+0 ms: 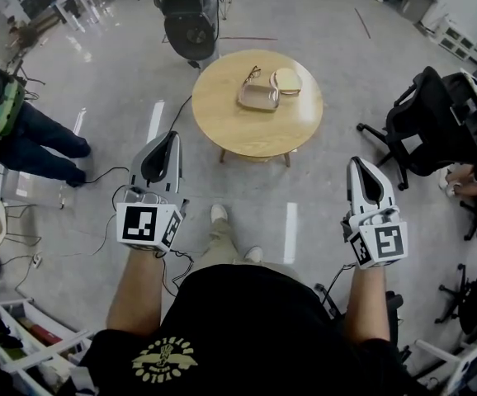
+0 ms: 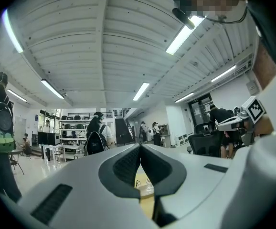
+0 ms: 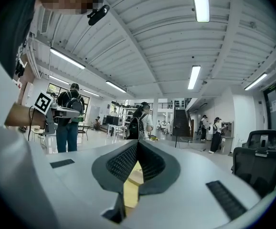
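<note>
**Item 1. Left gripper** [image 1: 171,137]: white two-jaw hand tool with black ribbed pads, held in the person's left hand. A marker cube [image 1: 148,223] sits at its rear. In the left gripper view [image 2: 140,147] the jaws are pressed together at the tips with nothing pinched. It hangs over grey floor, well short of the table.

**Item 2. Right gripper** [image 1: 356,163]: matching white tool, with its marker cube [image 1: 380,244] at the rear. In the right gripper view [image 3: 137,143] the jaws are pressed together and empty. It hangs over the floor, to the right of the table and apart from it.

**Item 3. Round light-wood table** [image 1: 247,130]: stands ahead of both grippers, roughly between their lines. A strip of it shows through the slit under each pair of pads [image 2: 146,205].

**Item 4. Pale rectangular tray** [image 1: 257,99]: lies on the far half of the table.

**Item 5. Thin-framed spectacles** [image 1: 252,75]: lie at the tray's far left corner.

**Item 6. Beige oval case** [image 1: 286,81]: lies just beside the tray, on its right.

**Surroundings:**
- black office chair [image 1: 424,122], at right
- black pedestal fan [image 1: 187,11], beyond the table
- seated person in dark trousers [image 1: 32,139], at left
- white tape strips on the floor [image 1: 154,120]
- the wearer's pale shoe [image 1: 219,214], between the grippers
</note>
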The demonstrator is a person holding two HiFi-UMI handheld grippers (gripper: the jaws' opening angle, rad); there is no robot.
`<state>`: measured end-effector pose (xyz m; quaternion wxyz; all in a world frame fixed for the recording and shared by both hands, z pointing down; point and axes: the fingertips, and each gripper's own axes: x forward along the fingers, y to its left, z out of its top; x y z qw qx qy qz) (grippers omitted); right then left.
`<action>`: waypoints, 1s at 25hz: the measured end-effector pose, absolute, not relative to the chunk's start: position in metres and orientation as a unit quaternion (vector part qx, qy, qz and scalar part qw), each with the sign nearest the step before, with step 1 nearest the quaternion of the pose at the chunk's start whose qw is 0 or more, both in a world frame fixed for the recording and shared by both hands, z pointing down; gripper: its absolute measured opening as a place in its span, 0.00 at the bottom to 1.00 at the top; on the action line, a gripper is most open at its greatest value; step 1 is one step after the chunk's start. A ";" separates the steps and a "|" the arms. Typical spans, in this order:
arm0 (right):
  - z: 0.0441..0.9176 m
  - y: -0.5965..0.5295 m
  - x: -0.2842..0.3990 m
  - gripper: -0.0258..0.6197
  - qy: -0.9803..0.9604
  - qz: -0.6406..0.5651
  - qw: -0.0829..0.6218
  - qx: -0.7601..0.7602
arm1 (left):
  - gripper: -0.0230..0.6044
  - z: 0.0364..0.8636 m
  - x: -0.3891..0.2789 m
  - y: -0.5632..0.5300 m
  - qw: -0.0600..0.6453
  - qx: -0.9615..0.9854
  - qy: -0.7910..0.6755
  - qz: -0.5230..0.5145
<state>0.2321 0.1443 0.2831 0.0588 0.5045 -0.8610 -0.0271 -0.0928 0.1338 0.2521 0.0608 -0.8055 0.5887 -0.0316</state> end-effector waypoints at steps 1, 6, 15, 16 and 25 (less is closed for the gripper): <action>0.283 0.145 0.232 0.06 -0.860 -0.028 0.059 0.506 | 0.06 0.252 -0.092 0.134 0.060 -0.807 0.587 -0.030; 0.283 0.145 0.227 0.06 -0.857 -0.030 0.063 0.510 | 0.06 0.255 -0.093 0.130 0.053 -0.813 0.579 -0.022; 0.293 0.132 0.214 0.06 -0.851 -0.024 0.070 0.519 | 0.06 0.273 -0.101 0.105 0.047 -0.817 0.574 -0.035; 0.294 0.131 0.214 0.06 -0.851 -0.023 0.072 0.519 | 0.06 0.274 -0.102 0.102 0.045 -0.816 0.575 -0.035; 0.287 0.107 0.199 0.06 -0.852 -0.027 0.077 0.517 | 0.06 0.273 -0.116 0.079 0.039 -0.814 0.579 -0.022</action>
